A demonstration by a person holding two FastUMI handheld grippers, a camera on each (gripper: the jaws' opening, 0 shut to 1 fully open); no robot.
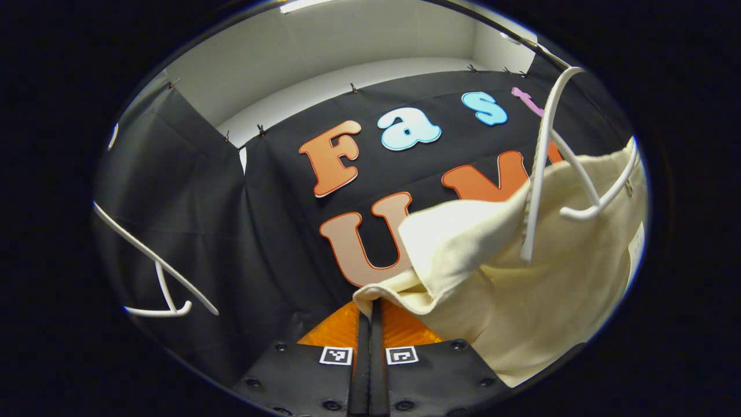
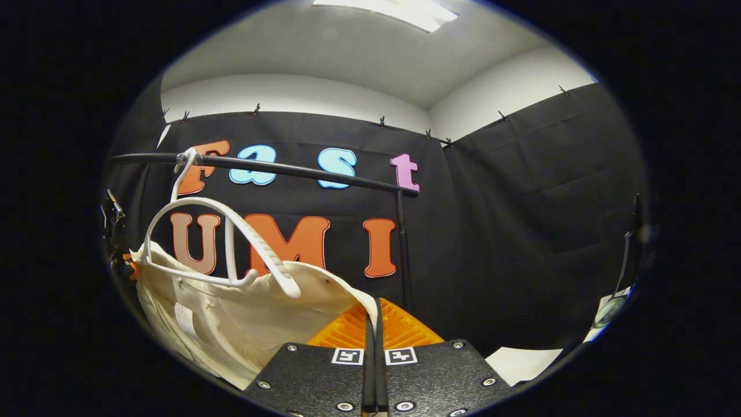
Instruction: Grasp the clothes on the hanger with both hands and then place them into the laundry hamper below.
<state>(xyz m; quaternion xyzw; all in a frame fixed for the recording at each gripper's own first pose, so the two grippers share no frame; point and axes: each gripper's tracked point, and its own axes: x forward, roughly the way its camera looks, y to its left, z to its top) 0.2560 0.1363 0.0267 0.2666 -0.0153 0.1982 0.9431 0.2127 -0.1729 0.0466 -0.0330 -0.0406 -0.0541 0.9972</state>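
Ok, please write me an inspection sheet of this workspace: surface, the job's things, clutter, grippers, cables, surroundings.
Surface: nothing seen.
Job's things: cream garment partly off the white hanger, which hooks on the black rail; hamper not seen.
Clutter: a second white hanger at the left of the left gripper view.
Grippers: left gripper shut on the garment's edge; right gripper shut on its other edge.
Cables: a thin dark strand at the right of the right gripper view; cannot tell whether it is a cable.
Surroundings: black cloth wall, white wall above.
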